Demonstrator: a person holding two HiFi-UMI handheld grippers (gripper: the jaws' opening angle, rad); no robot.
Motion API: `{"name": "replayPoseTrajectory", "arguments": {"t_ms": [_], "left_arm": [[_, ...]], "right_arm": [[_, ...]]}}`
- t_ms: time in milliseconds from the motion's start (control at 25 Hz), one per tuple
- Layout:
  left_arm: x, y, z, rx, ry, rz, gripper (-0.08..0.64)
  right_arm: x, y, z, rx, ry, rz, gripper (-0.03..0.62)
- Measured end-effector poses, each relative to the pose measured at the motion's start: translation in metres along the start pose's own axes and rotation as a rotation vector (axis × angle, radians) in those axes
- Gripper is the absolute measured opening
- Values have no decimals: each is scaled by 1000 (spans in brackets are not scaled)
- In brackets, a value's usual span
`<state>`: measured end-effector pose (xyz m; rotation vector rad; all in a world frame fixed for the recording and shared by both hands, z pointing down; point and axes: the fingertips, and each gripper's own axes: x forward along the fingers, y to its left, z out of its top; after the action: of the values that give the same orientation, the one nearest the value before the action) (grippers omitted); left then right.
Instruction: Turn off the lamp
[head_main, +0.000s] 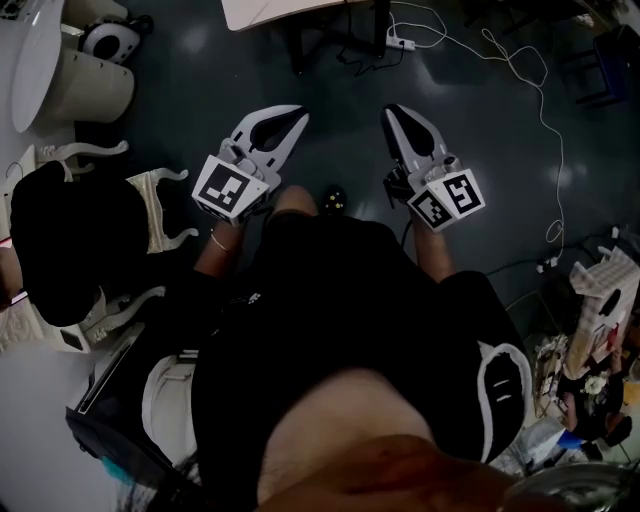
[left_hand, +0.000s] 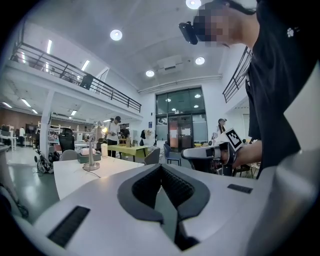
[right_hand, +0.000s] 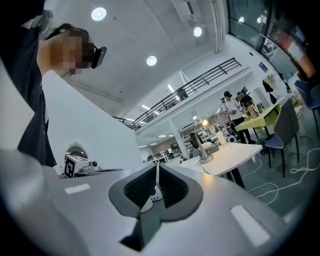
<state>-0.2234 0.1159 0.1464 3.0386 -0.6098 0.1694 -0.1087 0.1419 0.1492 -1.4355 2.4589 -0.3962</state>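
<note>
Holding both grippers out in front of the torso, over the dark floor (head_main: 200, 70). Left gripper (left_hand: 160, 169): jaws pressed together, nothing between them. Right gripper (right_hand: 156, 171): same, pads meeting along a thin seam, empty. Lamp (left_hand: 91, 152) stands upright on a white worktop (left_hand: 72, 175), well apart from both grippers. It has a round base flat on the worktop and a thin stem, and the head is glowing, so it's lit. A thin cable runs from the base across the worktop. White cylinder (left_hand: 104, 149) stands just beside the lamp. Right gripper view shows the same lamp up and right of the jaws, glow visible at the head. Head view doesn't catch the lamp. White cable (head_main: 540, 110) trails over the floor right of the right gripper.
</note>
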Motion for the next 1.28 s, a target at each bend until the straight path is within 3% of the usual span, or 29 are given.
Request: {"name": "replayPoseTrajectory", "arguments": {"t_ms": [360, 560, 840, 1000, 1160, 1280], "left_arm": [[3, 11, -17, -33, 28, 8, 8], [15, 42, -26, -34, -2, 45, 8], [57, 46, -48, 16, 72, -60, 8], [76, 72, -65, -11, 85, -56, 8], [103, 85, -79, -95, 98, -99, 8], [118, 100, -88, -87, 100, -101, 8]], "right_arm": [[10, -6, -17, 14, 31, -4, 2], [22, -22, -20, -49, 54, -53, 2], [46, -52, -17, -93, 65, -74, 3], [75, -67, -35, -117, 104, -73, 3], [92, -91, -49, -94, 136, -102, 9], [103, -111, -59, -78, 147, -128, 12]]}}
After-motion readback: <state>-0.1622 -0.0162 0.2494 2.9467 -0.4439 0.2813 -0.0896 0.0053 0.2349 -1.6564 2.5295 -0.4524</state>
